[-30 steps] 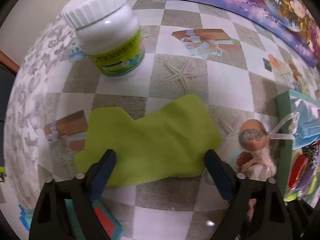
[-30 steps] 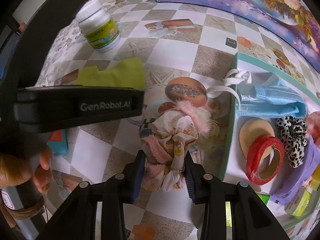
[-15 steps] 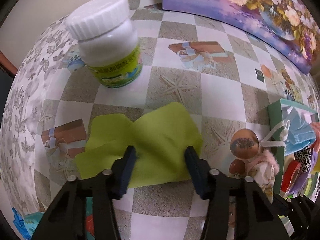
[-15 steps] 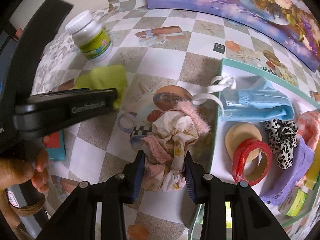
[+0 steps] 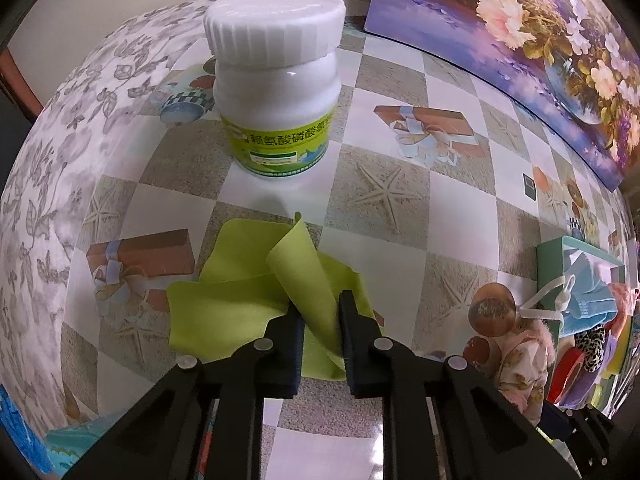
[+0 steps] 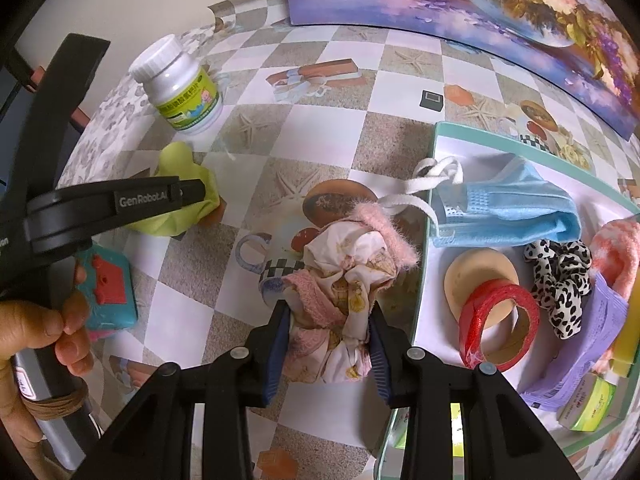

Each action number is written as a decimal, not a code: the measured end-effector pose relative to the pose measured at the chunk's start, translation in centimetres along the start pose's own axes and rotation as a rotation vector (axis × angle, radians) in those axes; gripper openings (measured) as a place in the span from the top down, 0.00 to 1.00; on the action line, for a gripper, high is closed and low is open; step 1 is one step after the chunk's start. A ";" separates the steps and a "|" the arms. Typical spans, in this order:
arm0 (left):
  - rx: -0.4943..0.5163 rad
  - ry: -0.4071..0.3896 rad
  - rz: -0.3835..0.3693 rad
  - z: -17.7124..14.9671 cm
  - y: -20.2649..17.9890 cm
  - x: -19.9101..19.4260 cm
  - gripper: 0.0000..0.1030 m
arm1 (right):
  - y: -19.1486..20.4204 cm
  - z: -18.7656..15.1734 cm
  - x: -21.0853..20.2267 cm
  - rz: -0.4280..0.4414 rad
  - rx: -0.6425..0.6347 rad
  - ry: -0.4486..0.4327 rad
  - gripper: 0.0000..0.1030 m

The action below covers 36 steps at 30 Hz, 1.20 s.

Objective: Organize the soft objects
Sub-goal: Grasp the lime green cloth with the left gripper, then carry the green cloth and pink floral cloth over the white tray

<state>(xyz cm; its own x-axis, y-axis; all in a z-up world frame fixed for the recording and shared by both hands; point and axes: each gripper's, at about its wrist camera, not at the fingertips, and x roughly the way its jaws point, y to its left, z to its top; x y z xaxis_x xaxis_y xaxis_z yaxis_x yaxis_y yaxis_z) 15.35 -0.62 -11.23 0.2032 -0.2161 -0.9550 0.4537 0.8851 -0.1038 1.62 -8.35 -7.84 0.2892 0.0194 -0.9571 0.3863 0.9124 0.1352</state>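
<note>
The green cloth (image 5: 256,300) is bunched up off the checked tablecloth (image 5: 404,240) by the left gripper (image 5: 320,340), clamped on its fold, while the right gripper (image 6: 326,344) squeezes the pink fabric bundle (image 6: 344,280) just beside the tray (image 6: 424,280), both seemingly ready for lifting in.

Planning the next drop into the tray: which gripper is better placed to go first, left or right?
Right. The right gripper grips the pink cloth bundle beside the tray; the left gripper, pinching the green cloth, is farther away.
</note>
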 end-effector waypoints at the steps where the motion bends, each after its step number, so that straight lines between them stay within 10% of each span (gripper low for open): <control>1: -0.006 0.000 -0.002 -0.1 0.4 -0.2 0.85 | 0.0 0.0 -0.1 0.001 -0.001 -0.002 0.62; 16: -0.037 -0.021 -0.067 0.3 1.1 -2.4 0.91 | -0.4 0.5 -2.7 0.058 0.025 -0.069 0.62; 36: -0.065 -0.305 -0.122 1.2 2.8 -15.0 0.92 | -1.0 1.6 -11.6 0.086 0.050 -0.303 0.62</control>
<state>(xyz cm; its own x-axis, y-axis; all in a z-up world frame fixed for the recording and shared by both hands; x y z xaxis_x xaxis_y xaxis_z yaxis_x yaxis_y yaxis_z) 14.58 4.62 3.14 0.4058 -0.4273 -0.8079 0.4368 0.8672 -0.2393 -0.71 -10.11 3.50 0.5680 -0.0338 -0.8224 0.3892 0.8914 0.2322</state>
